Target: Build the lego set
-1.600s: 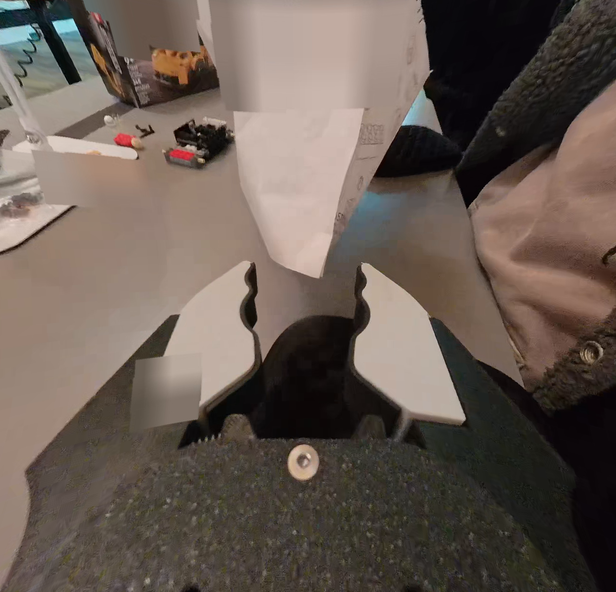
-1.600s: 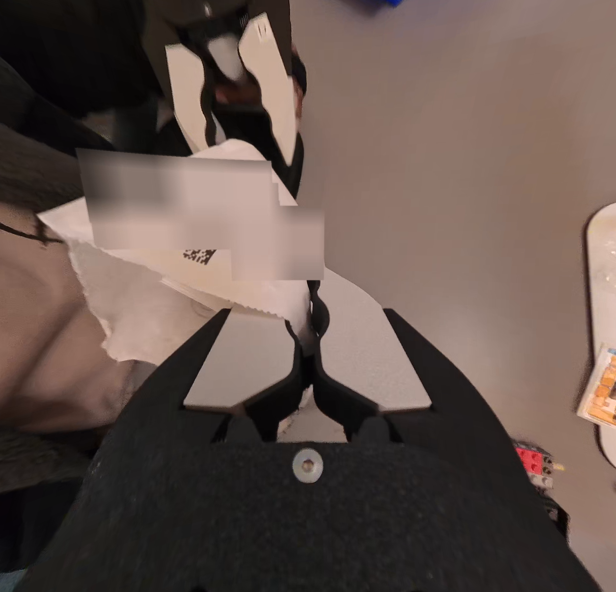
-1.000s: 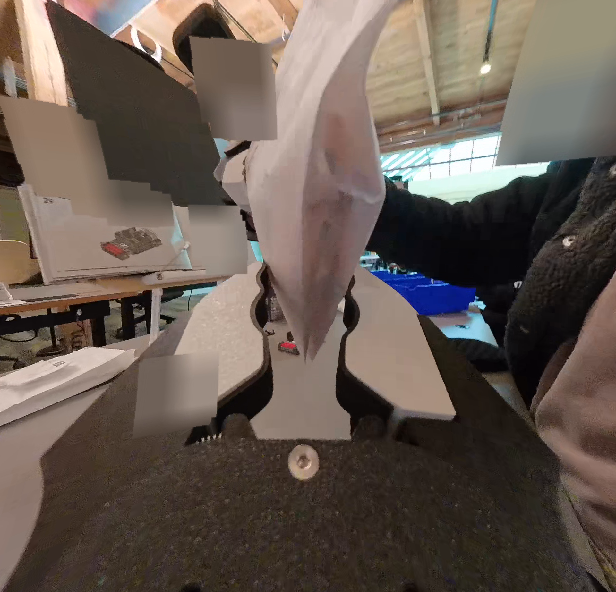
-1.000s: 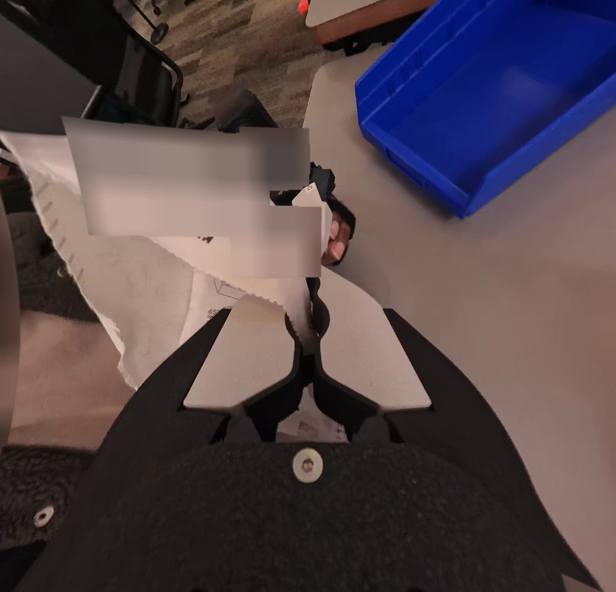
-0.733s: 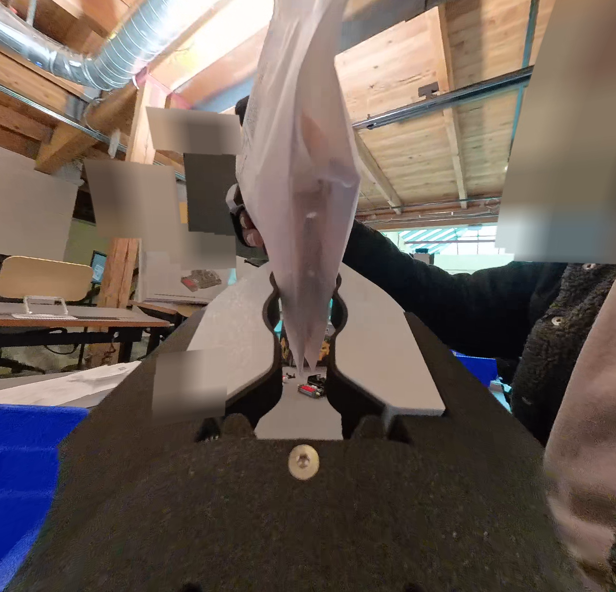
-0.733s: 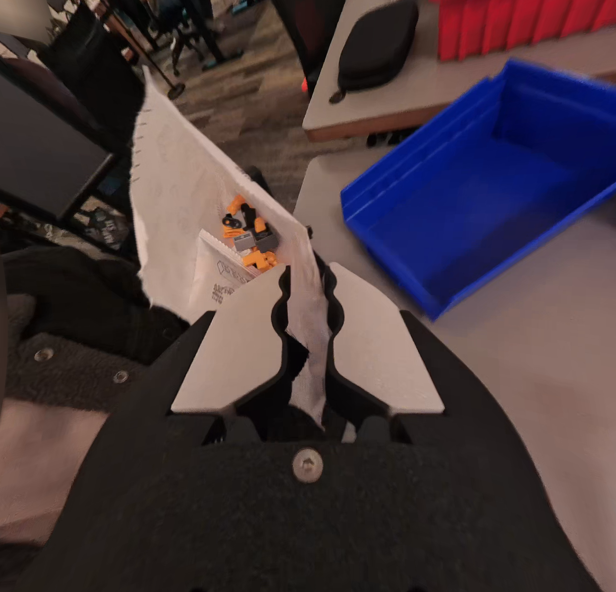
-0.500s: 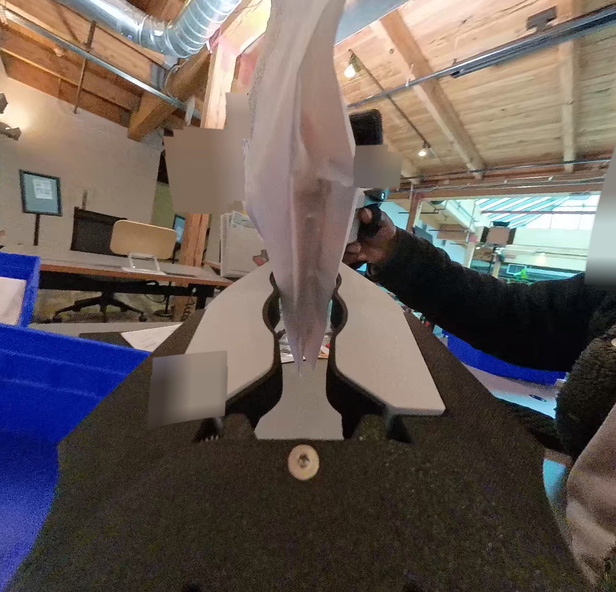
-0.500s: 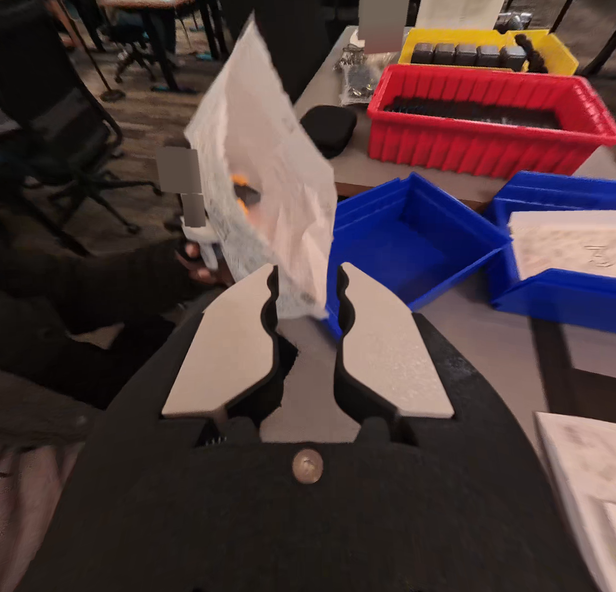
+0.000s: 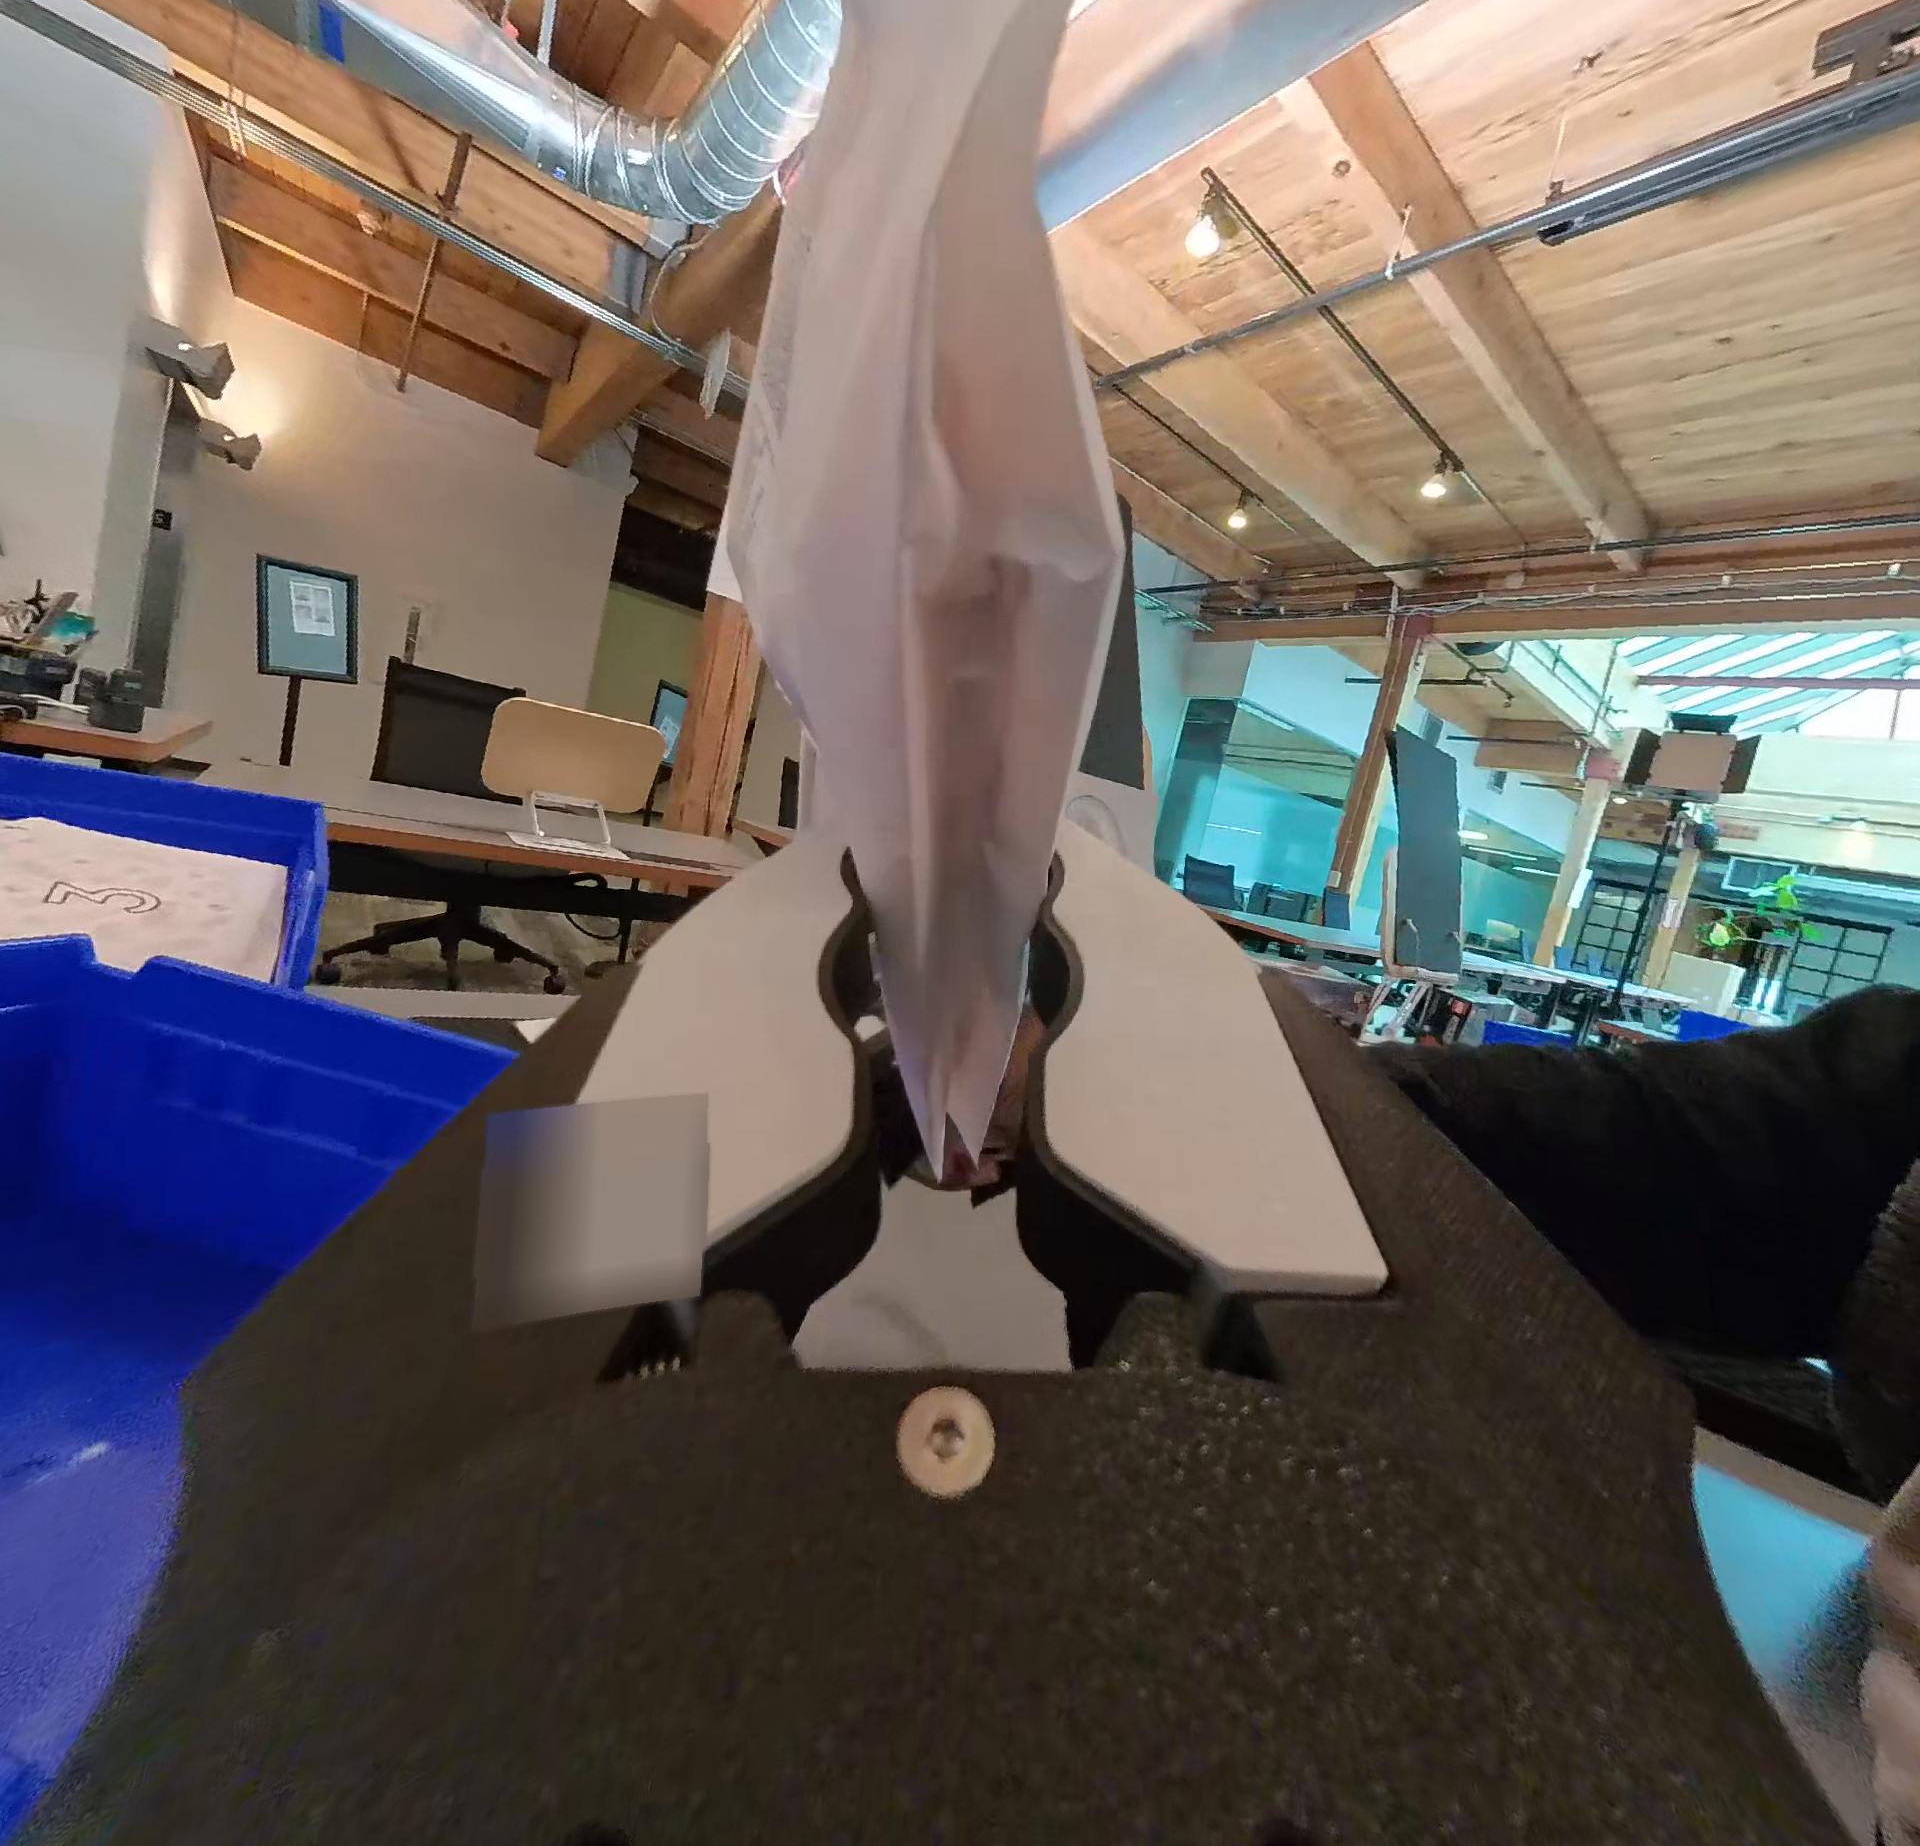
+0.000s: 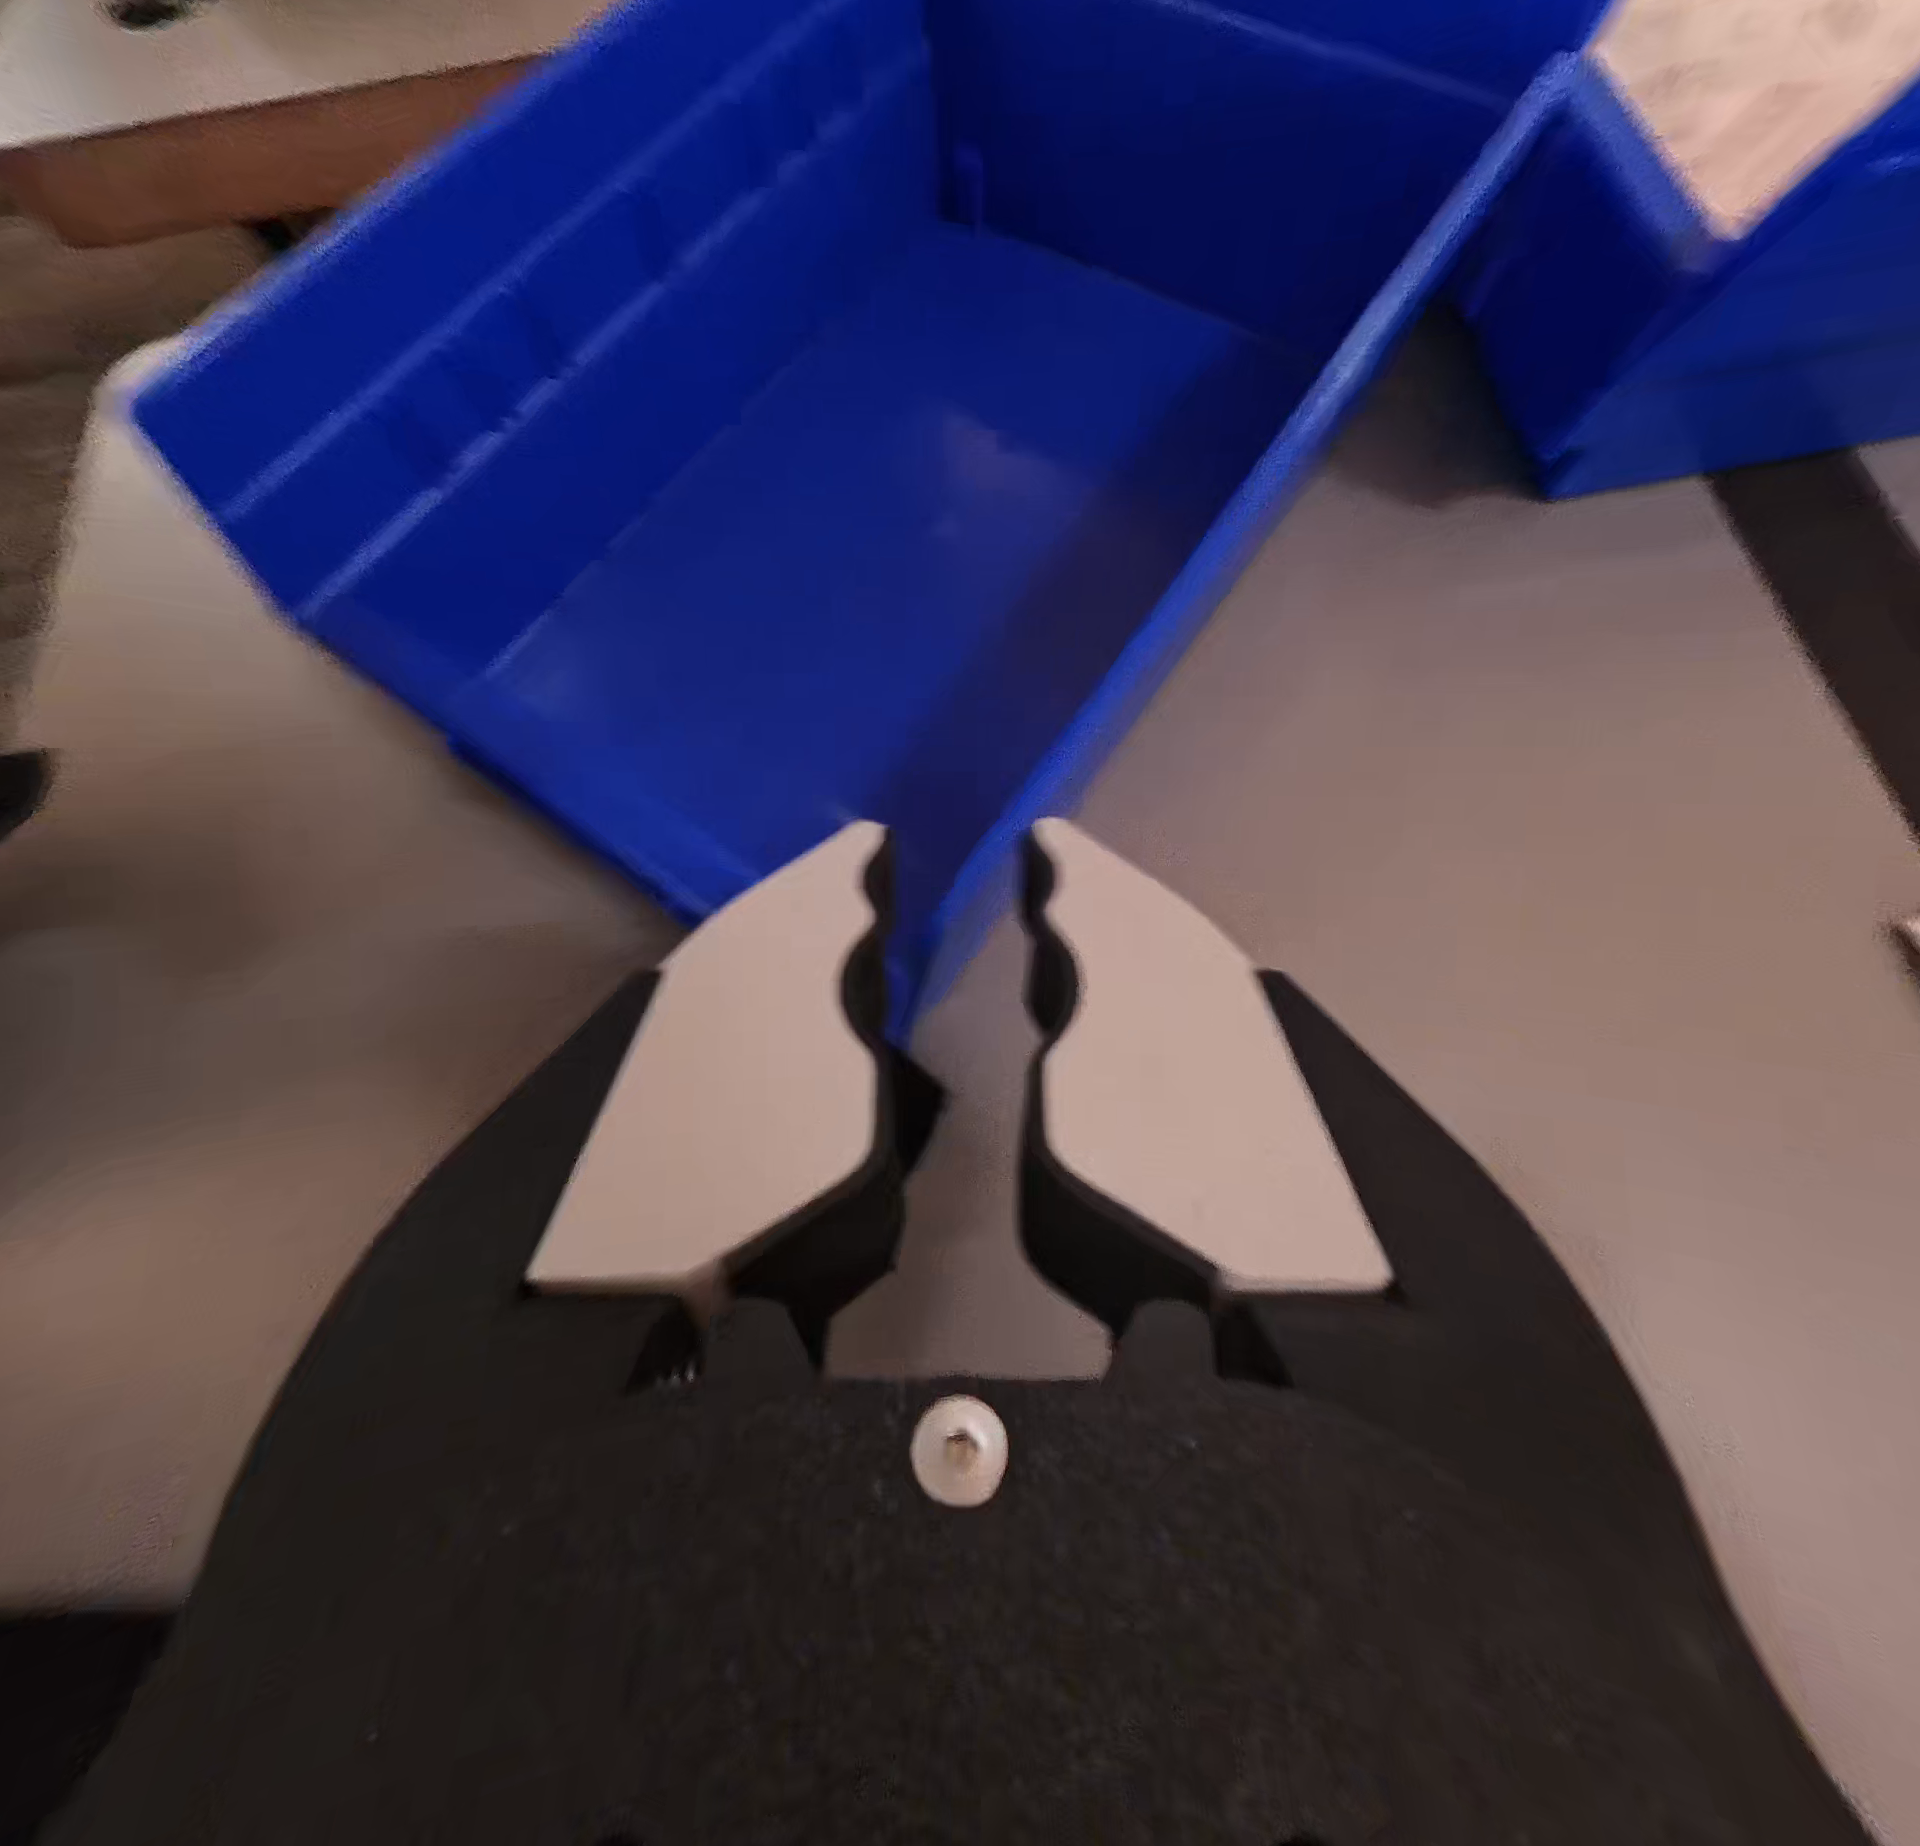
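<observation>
Between left jaws: white paper bag (image 9: 925,508), pinched, standing upright.
Right gripper (image 10: 956,861): jaws narrowly apart, empty.
Beyond it: blue bin (image 10: 582,238) on surface (image 10: 1507,757).

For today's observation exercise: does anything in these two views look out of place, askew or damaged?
Yes. The white paper bag stands crumpled and twisted, its pointed end pinched in the left gripper. The right gripper, jaws apart, holds nothing above the empty blue bin. Nothing looks spilled.

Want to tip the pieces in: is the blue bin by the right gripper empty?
Empty: the blue bin shows only bare floor and walls; right gripper holds nothing.
</observation>
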`<state>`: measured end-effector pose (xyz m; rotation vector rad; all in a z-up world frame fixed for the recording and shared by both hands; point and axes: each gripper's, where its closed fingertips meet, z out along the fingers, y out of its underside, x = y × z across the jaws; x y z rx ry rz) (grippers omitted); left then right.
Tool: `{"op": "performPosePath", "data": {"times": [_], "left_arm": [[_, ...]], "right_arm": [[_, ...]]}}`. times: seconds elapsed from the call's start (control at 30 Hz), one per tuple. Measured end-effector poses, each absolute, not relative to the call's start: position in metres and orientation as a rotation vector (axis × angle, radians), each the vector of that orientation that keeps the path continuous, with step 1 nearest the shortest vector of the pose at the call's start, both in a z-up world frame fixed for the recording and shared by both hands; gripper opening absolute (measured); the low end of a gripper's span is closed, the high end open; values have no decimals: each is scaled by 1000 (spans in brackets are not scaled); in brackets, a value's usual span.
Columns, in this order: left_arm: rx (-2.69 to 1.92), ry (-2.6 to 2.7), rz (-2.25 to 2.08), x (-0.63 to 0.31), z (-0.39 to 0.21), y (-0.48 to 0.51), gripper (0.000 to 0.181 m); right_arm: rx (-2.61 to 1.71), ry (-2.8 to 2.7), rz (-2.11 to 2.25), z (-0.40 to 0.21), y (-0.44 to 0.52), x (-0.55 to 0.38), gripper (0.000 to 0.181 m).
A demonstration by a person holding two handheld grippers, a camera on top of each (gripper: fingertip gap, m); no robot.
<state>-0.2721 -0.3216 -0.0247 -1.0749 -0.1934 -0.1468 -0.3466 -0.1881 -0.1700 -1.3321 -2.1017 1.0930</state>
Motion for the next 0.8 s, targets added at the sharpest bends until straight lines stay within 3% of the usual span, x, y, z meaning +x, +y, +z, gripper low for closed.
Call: {"op": "performPosePath", "data": {"times": [0.23, 0.53, 0.67, 0.8], "left_arm": [[-1153, -199, -130, -265, -33, -309, 27], [-1287, -156, -159, -241, -50, -258, 27], [-1377, -128, -154, -232, -52, -241, 27], [-1625, -91, -90, -227, -62, -225, 27]], "right_arm": [[-1459, -1939, 954, -171, -143, -310, 7], [-1575, -1698, 964, -168, -93, -222, 5], [-1433, -1737, 997, -155, -92, -193, 29], [-1352, -1781, 993, -144, -72, -152, 33]]}}
